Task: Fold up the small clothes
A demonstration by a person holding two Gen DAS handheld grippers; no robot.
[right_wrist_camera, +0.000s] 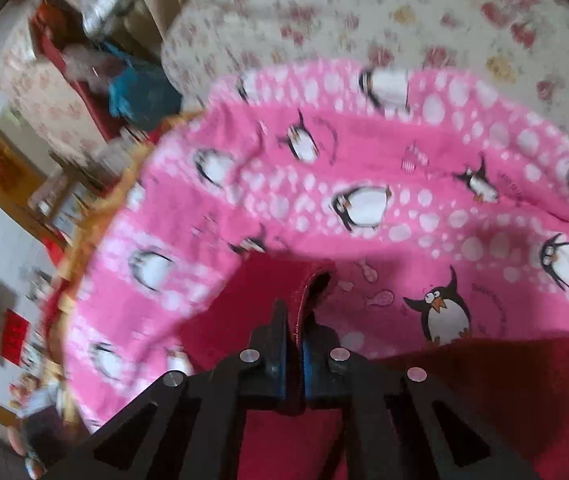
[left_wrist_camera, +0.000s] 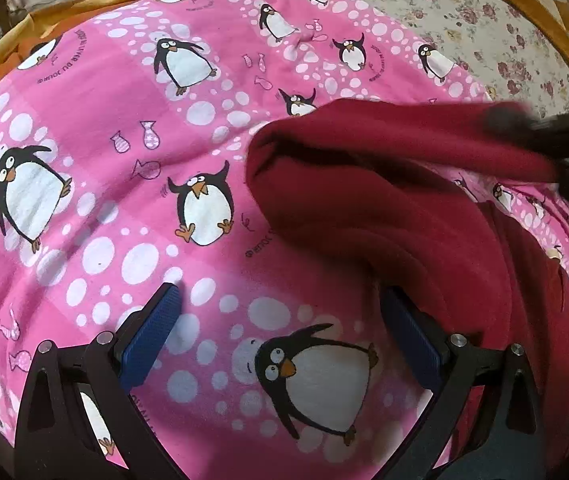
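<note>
A dark red garment [left_wrist_camera: 384,208] lies on a pink penguin-print blanket [left_wrist_camera: 104,140], partly lifted and folded over. My left gripper [left_wrist_camera: 280,308] is open and empty, low over the blanket just left of the garment's near edge. My right gripper [right_wrist_camera: 294,320] is shut on an edge of the red garment [right_wrist_camera: 268,288] and holds it up above the blanket [right_wrist_camera: 404,208]. In the left wrist view the right gripper [left_wrist_camera: 524,132] shows blurred at the far right, holding the lifted red edge.
A cream floral sheet [left_wrist_camera: 464,8] covers the bed beyond the blanket. An orange-yellow quilt [left_wrist_camera: 556,12] lies at the far right and along the left edge [left_wrist_camera: 24,40]. Room clutter and wooden furniture [right_wrist_camera: 24,168] show left of the bed.
</note>
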